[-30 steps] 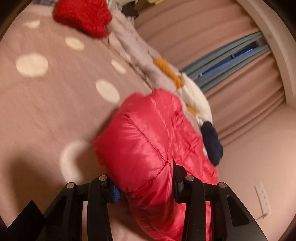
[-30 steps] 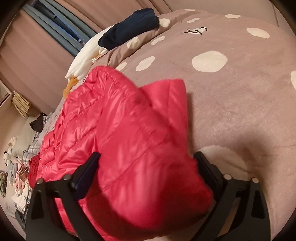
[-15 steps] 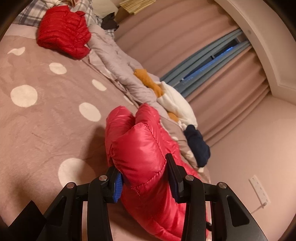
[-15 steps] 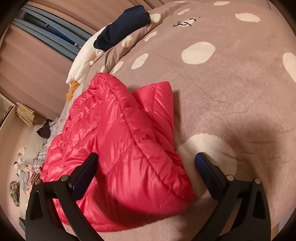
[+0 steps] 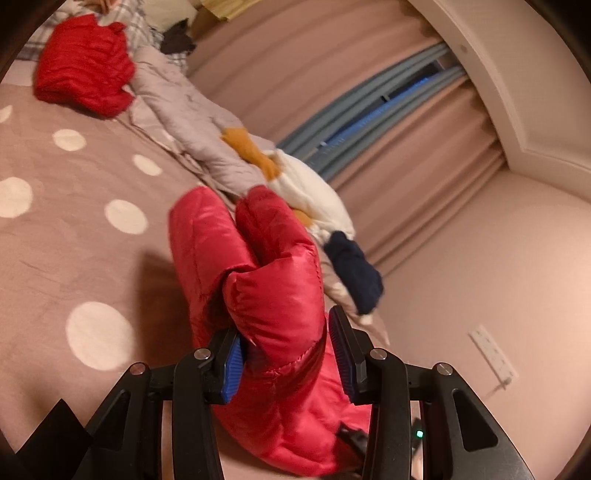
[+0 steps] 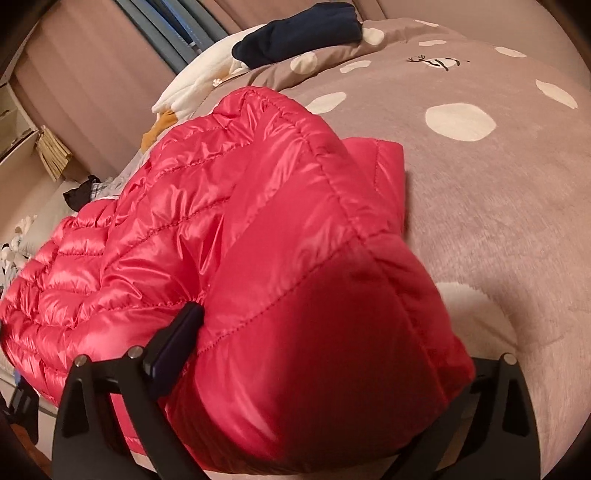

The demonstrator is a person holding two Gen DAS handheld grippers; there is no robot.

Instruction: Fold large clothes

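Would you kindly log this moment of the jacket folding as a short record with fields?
surface: bed with dotted brown cover
garment: pink puffer jacket, partly folded
left gripper: closed on a bunched fold of the jacket
right gripper: jacket bulges between its fingers; one finger hidden, grip unclear
other clothes: red jacket folded at the far end, navy garment, white garment
background: curtains

Red puffer jacket (image 6: 258,236) bunched up on polka-dot bedspread (image 6: 480,206), filling space btwn right gripper (image 6: 332,350) jaws; left finger presses fabric, right finger hidden behind it. Navy garment (image 6: 299,35) & white cloth (image 6: 199,83) further back, near curtain (image 6: 85,77).
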